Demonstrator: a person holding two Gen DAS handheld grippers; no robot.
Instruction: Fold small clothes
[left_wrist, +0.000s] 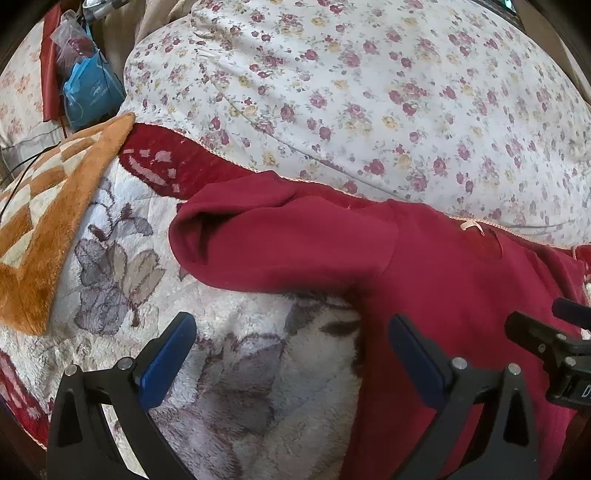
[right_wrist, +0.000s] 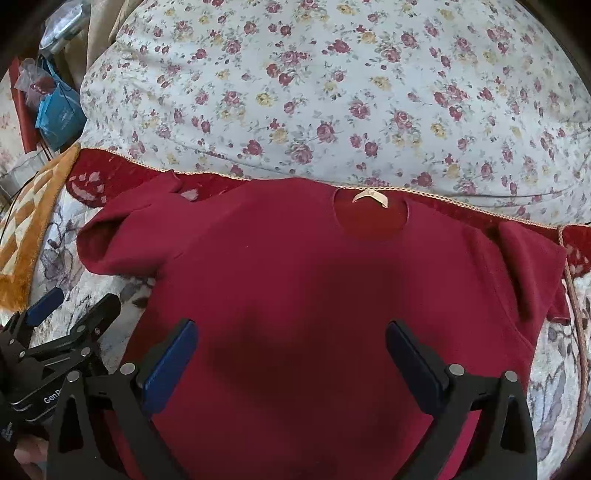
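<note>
A dark red short-sleeved shirt (right_wrist: 295, 288) lies spread flat on a fleecy flowered blanket (right_wrist: 554, 369), its round neckline with a pale label (right_wrist: 370, 196) at the far side. My right gripper (right_wrist: 291, 343) is open and empty above the middle of the shirt's body. My left gripper (left_wrist: 291, 339) is open and empty over the blanket (left_wrist: 236, 369) at the shirt's left edge, just below the left sleeve (left_wrist: 280, 243). The left gripper also shows in the right wrist view (right_wrist: 74, 306), at the lower left. The right sleeve (right_wrist: 532, 269) lies creased.
A large floral-print pillow (right_wrist: 332, 92) rises right behind the shirt's collar. An orange checked plush blanket (left_wrist: 48, 221) lies at the left. A blue plastic bag (left_wrist: 92, 92) and red cloth sit at the far left.
</note>
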